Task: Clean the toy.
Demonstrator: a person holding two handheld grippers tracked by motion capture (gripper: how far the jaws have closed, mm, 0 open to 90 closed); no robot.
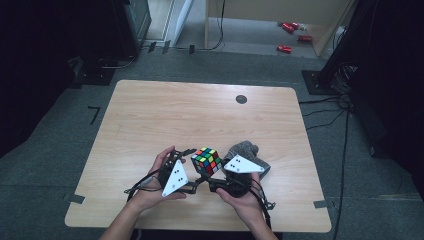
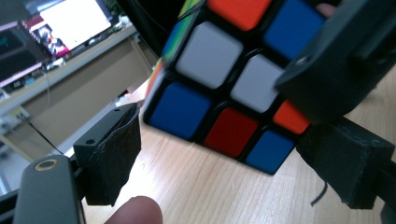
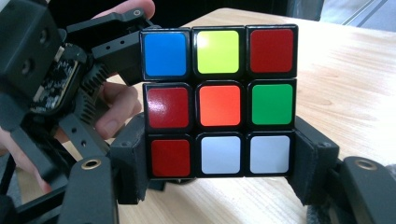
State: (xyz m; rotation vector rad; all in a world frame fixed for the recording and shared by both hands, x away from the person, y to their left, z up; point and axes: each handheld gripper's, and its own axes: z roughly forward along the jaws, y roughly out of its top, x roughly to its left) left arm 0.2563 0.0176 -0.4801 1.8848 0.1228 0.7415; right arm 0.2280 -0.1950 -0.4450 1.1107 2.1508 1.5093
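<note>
A scrambled Rubik's cube [image 1: 207, 160] is held just above the wooden table [image 1: 200, 115], near its front edge. My right gripper [image 3: 222, 161] is shut on the cube [image 3: 219, 100], its pads [image 3: 133, 163] pressing both sides of the bottom layer. My left gripper [image 2: 229, 135] comes in from the left and stands open. Its pads [image 2: 114, 151] flank a lower corner of the cube [image 2: 219, 93] with a thin gap showing. In the high view the left gripper [image 1: 191, 167] and right gripper [image 1: 210, 176] meet at the cube between both hands.
A grey knitted cloth [image 1: 247, 150] lies just behind the right hand. A black round grommet [image 1: 241, 99] sits in the far tabletop. Red items [image 1: 285, 48] lie on the floor beyond, and cables [image 1: 325, 112] trail at the right.
</note>
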